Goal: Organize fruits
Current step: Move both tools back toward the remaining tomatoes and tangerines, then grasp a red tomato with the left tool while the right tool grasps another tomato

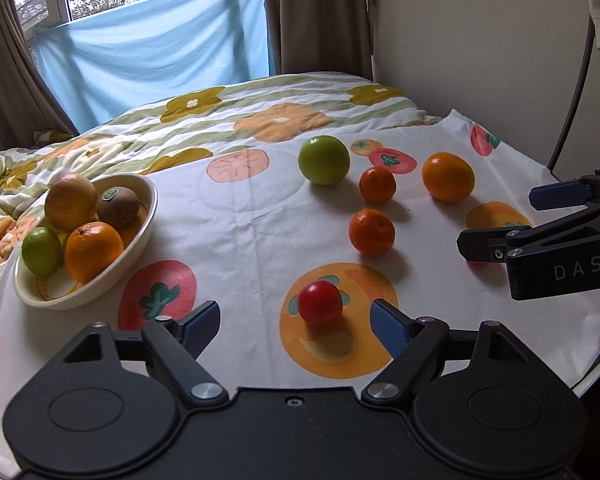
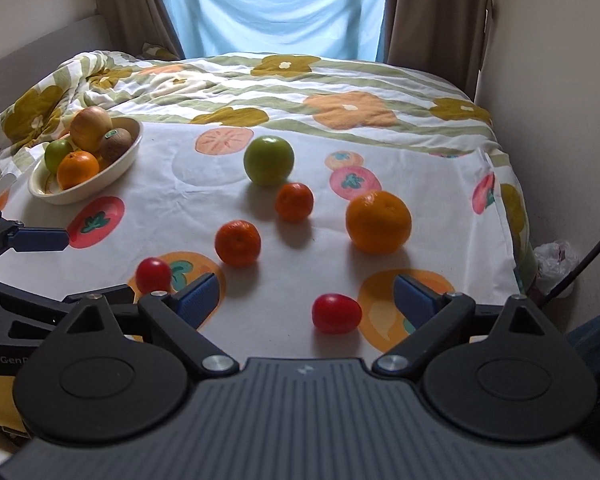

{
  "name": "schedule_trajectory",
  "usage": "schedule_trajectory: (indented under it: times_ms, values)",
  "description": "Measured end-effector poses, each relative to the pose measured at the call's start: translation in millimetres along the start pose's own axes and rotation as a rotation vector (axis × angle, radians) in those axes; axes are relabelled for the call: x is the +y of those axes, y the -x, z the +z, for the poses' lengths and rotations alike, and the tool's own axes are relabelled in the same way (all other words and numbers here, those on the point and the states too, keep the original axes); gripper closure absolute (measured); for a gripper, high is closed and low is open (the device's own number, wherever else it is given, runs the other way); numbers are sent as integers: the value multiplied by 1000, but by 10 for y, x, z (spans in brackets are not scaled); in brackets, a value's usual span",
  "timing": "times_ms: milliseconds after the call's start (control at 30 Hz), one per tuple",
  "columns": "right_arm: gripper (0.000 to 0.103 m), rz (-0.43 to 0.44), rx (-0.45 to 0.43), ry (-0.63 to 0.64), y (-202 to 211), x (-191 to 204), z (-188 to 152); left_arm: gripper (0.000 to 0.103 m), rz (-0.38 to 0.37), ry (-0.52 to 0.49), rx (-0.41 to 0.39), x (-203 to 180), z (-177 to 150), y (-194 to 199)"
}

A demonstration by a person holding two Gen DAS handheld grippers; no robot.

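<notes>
My left gripper (image 1: 296,322) is open, with a red tomato (image 1: 320,302) on the cloth between its blue fingertips, nearer the right one. My right gripper (image 2: 307,300) is open, with a second red tomato (image 2: 336,313) lying between its fingers. It also shows at the right edge of the left wrist view (image 1: 512,216). Loose on the cloth lie a green apple (image 1: 324,160), two mandarins (image 1: 377,184) (image 1: 371,231) and a large orange (image 1: 448,177). A cream bowl (image 1: 82,292) at the left holds an onion, a kiwi, an orange and a green fruit.
The fruit-print cloth (image 1: 252,232) covers a bed with a flowered quilt (image 2: 260,84) behind. A wall runs along the right side, with a cable (image 1: 576,92) hanging by it. A blue sheet and curtains hang at the window behind.
</notes>
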State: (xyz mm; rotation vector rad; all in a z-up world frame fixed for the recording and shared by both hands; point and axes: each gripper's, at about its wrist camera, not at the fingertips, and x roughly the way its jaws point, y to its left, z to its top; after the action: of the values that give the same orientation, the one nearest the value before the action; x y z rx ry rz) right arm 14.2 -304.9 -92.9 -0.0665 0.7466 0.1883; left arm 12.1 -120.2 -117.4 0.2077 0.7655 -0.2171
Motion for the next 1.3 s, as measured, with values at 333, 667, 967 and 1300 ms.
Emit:
schedule_trajectory:
  times_ms: [333,667,967,1300]
  values:
    - [7,-24,31,-46,-232,-100,-234,45,-7,3,52,-115,-34,-345]
    - [24,-27,46,-72,-358,-131,-267,68,-14,6,46,-134,7,-408]
    - [29,-27,87,-62,-412,-114,-261,69,-19,18,52,-105,-17,-353]
    - [52,-55,102,-42,-459,-84,-193,69,-8,58,31,15,-10,-199]
